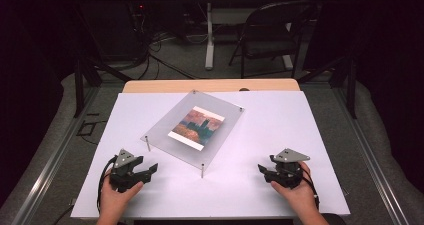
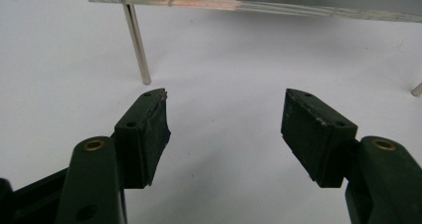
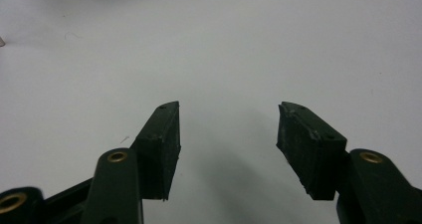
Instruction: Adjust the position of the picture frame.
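Note:
A clear acrylic plate (image 1: 165,125) stands on thin metal legs in the middle of the white table, turned like a diamond. A photo (image 1: 196,127) of orange and teal tones lies sandwiched in it. My left gripper (image 1: 151,169) rests on the table in front of the plate's left corner, open and empty. In the left gripper view its jaws (image 2: 226,102) stand wide apart, facing the plate's edge (image 2: 298,9) and one leg (image 2: 137,40). My right gripper (image 1: 261,169) sits at the front right, open with nothing between its jaws (image 3: 228,107), over bare white surface.
The white sheet (image 1: 270,130) covers a wooden table (image 1: 210,85). Another plate leg (image 1: 202,170) stands between the two grippers. A folding chair (image 1: 272,32) and a table leg (image 1: 209,37) stand beyond the far edge, with cables on the floor.

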`<state>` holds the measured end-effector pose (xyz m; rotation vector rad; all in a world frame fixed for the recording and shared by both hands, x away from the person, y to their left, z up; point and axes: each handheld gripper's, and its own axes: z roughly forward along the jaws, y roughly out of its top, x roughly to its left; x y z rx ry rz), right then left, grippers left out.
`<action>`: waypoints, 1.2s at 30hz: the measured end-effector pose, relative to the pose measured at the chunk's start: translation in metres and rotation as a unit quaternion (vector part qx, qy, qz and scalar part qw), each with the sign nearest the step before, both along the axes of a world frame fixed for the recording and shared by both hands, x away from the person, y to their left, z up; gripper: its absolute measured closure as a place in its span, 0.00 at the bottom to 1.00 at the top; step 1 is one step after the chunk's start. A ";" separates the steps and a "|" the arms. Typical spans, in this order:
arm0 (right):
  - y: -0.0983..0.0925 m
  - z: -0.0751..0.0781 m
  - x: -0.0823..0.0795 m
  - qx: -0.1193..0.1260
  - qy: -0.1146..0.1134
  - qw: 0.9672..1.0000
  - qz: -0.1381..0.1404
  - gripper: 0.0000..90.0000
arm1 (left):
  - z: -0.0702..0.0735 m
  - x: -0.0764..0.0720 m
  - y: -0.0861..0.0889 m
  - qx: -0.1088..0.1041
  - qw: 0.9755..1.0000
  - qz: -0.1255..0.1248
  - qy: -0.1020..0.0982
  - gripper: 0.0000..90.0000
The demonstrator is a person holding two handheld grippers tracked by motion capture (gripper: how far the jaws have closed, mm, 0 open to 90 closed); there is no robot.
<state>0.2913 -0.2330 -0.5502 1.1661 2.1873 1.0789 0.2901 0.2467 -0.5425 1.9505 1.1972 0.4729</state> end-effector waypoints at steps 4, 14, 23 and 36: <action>0.003 0.001 -0.002 -0.005 -0.003 1.000 0.004 0.46 | 0.002 -0.001 0.000 0.002 1.000 0.002 -0.006 0.39; 0.005 0.002 -0.004 0.025 0.013 1.000 0.012 0.54 | 0.000 0.007 0.018 -0.026 0.999 0.025 0.000 0.45; 0.002 0.002 -0.004 0.040 0.023 0.999 0.007 0.54 | -0.003 0.024 0.025 -0.050 0.998 0.034 0.022 0.55; -0.002 0.001 -0.002 0.056 0.029 0.998 -0.001 0.52 | -0.006 0.061 0.016 0.006 0.999 0.030 0.016 0.63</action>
